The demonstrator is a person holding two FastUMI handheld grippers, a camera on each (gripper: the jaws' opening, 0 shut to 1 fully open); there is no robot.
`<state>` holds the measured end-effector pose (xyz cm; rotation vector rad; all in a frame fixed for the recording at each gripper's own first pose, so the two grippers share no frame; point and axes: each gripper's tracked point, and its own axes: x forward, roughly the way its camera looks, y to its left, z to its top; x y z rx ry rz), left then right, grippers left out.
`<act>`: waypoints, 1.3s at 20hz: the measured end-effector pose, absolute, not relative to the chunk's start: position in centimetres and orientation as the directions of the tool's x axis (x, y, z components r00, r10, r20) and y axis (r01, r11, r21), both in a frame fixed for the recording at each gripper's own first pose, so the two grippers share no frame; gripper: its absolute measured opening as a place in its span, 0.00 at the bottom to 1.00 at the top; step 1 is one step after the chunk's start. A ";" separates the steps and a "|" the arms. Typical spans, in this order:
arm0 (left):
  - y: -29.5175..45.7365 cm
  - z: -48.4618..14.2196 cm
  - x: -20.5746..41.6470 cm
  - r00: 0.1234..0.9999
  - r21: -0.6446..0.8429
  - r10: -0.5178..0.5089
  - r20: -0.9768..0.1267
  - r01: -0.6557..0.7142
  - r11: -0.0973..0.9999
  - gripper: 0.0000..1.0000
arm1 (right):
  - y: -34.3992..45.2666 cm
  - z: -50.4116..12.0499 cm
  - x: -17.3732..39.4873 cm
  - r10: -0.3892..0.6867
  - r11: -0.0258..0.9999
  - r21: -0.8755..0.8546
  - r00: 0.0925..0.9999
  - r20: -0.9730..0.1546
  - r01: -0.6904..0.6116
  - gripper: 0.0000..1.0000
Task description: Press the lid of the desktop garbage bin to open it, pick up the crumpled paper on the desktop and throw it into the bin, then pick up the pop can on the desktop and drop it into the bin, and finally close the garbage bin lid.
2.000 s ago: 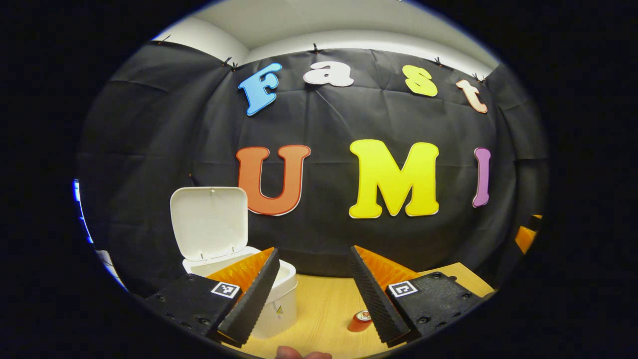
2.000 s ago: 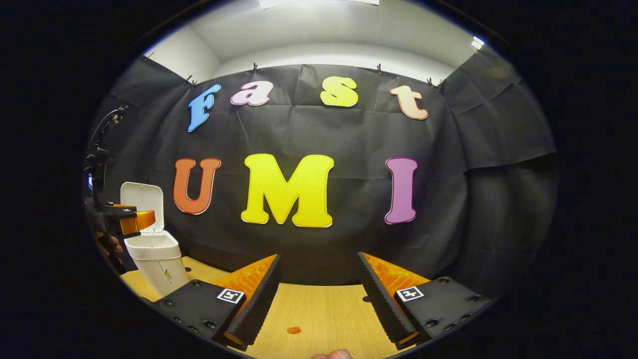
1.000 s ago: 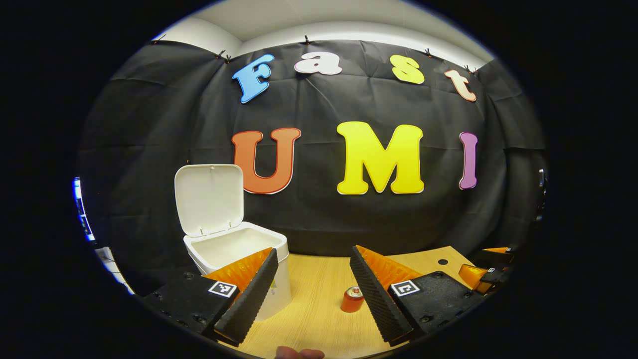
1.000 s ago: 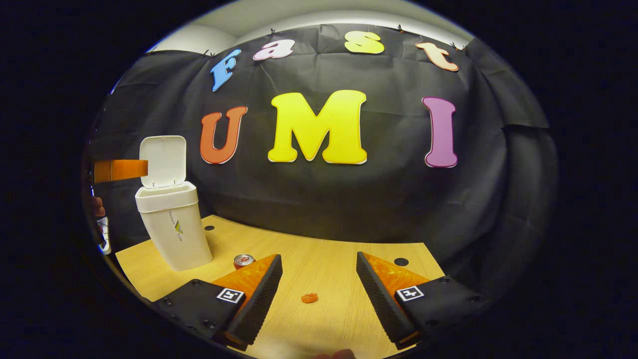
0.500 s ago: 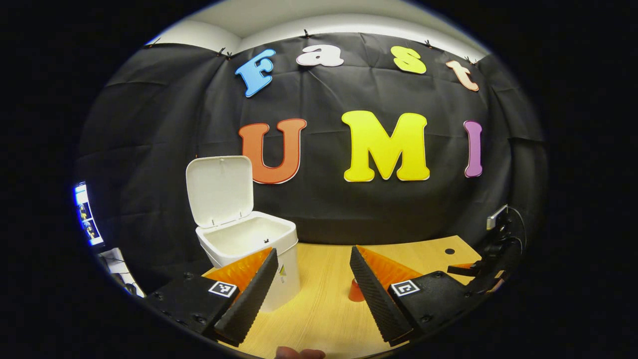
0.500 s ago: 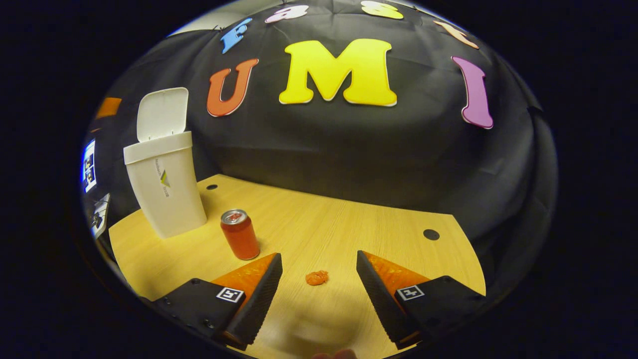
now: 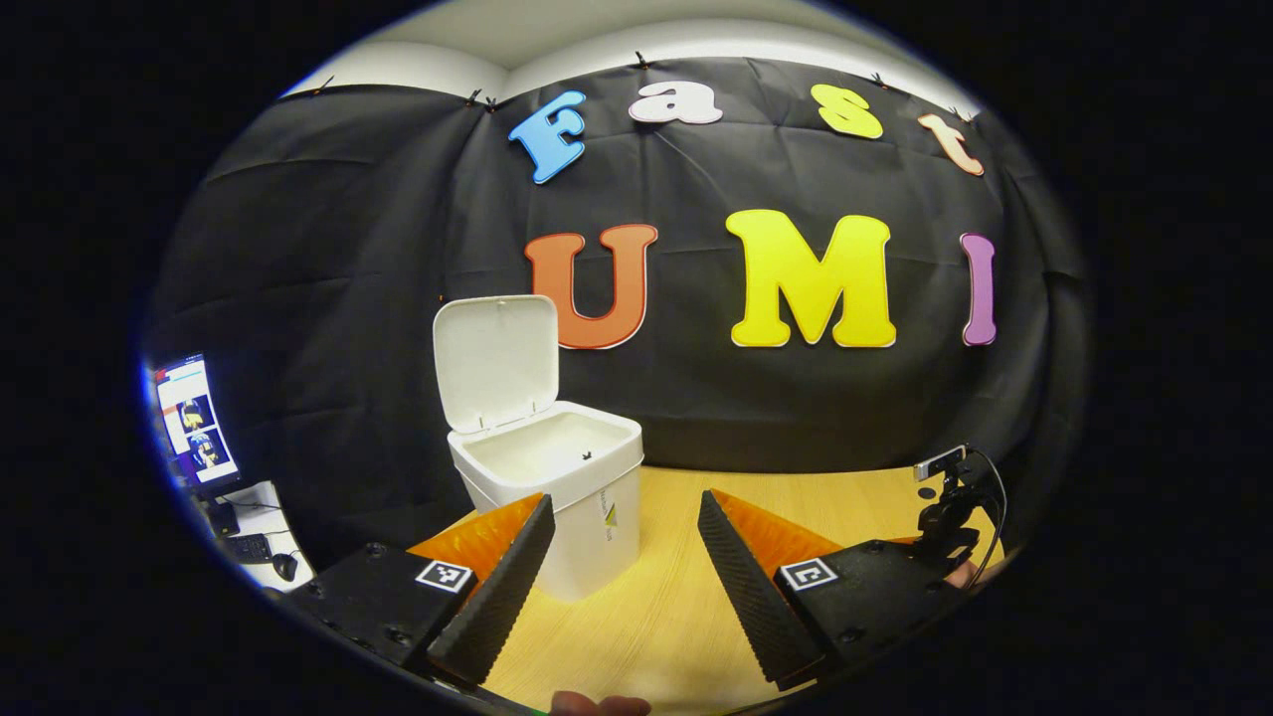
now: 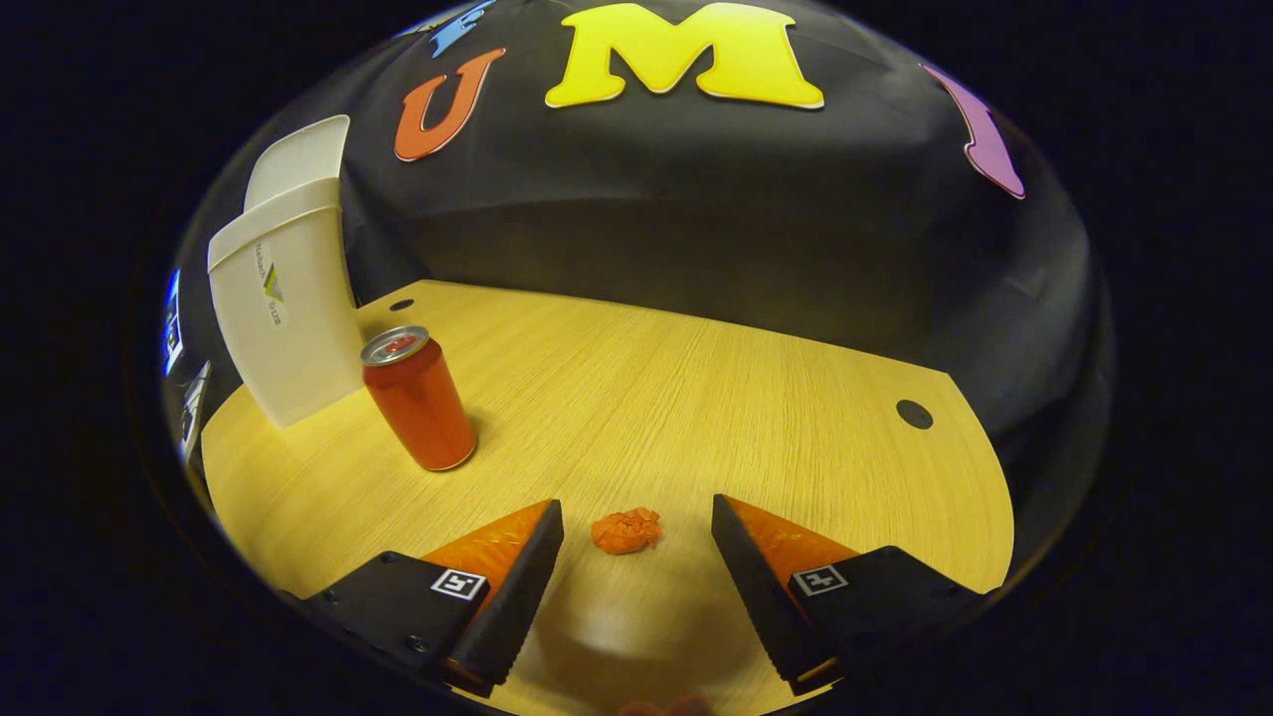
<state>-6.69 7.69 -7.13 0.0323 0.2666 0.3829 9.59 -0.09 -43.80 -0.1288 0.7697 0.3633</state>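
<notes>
Between the spread fingers of the right gripper (image 8: 636, 542) lies the small orange crumpled paper ball (image 8: 626, 530) on the pale wooden desktop (image 8: 696, 398), so it should sink level and pinch squarely, while the left gripper (image 7: 622, 557) hangs wide, empty, by the open white plastic bin (image 7: 552, 477).

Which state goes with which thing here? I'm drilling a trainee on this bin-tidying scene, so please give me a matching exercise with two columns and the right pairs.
Column one:
1. bin lid
2. pop can
3. crumpled paper
4. right hand-held gripper

Column two:
A. standing upright on the desktop beside the garbage bin
B. open, nothing between its fingers
C. swung up, standing open
D. lying on the desktop just ahead of the open fingers

Pairs: 1-C, 2-A, 3-D, 4-B
</notes>
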 end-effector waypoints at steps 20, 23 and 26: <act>7.9 -5.9 -10.3 0.851 0.149 0.467 -0.239 -0.444 0.884 0.96 | 1.1 -47.1 9.6 0.276 0.939 0.074 0.611 -0.742 -0.335 0.69; 7.5 -5.6 -10.0 0.855 0.151 0.462 -0.235 -0.437 0.886 0.96 | 1.1 -47.1 9.6 0.274 0.939 0.068 0.610 -0.744 -0.338 0.54; 7.0 -4.9 -9.8 0.865 0.175 0.453 -0.214 -0.423 0.889 0.96 | 1.0 -47.0 9.5 0.273 0.944 0.087 0.604 -0.748 -0.319 0.23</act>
